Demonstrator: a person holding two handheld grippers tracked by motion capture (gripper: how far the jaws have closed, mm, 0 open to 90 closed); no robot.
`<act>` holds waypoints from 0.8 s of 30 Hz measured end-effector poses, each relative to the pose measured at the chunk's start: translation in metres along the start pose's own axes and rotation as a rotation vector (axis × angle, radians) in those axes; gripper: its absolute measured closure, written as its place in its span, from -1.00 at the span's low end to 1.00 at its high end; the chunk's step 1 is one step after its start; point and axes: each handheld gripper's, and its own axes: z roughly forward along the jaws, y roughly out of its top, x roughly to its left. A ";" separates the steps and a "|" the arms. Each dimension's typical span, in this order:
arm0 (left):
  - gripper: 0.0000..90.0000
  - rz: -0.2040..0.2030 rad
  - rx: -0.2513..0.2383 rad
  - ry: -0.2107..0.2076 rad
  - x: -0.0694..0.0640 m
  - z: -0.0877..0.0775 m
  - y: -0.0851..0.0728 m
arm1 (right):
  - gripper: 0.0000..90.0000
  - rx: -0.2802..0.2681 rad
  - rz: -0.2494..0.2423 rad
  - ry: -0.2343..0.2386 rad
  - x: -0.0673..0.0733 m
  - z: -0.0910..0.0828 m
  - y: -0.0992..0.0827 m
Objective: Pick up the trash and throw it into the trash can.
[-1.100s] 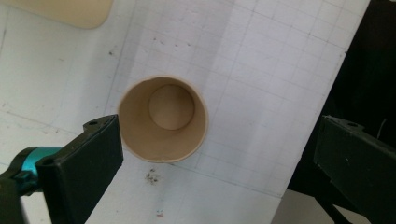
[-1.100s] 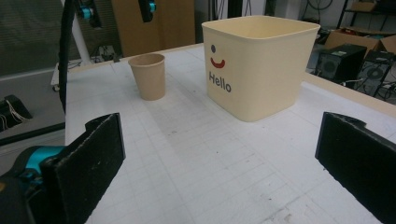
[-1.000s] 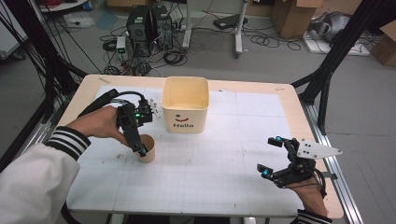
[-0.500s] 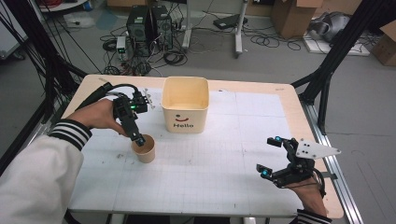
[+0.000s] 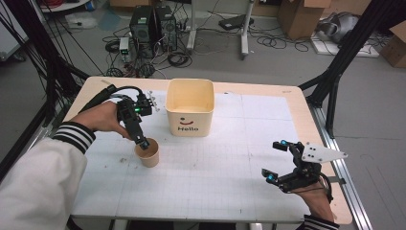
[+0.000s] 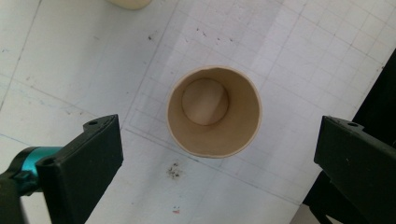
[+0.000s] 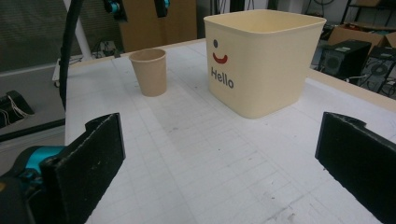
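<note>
Cup (image 5: 148,153) stood upright and empty on the table (image 5: 230,191), at about 7 o'clock from the bin (image 5: 189,106) and near it. Left gripper (image 5: 142,142) hung right over the cup mouth, jaws spread wide, touching nothing. Right gripper (image 5: 276,160) idled well apart at the 4 o'clock corner, likewise wide, holding nothing. Judged light, thin-walled paper: easily crushed, easily tipped. Best taken across the rim (image 6: 214,113) or upper wall with a gentle squeeze, lifted straight up.
</note>
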 end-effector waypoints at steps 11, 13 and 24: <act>-0.96 -0.018 -0.004 0.006 0.002 -0.001 -0.001 | -0.99 -0.003 -0.001 0.001 0.000 -0.001 0.001; -0.96 -0.019 -0.008 0.013 0.002 -0.001 -0.001 | -0.99 -0.006 -0.003 0.000 0.000 -0.001 0.001; -0.96 -0.033 -0.016 0.011 0.004 0.011 -0.004 | -0.99 -0.004 0.003 -0.001 -0.001 -0.002 0.000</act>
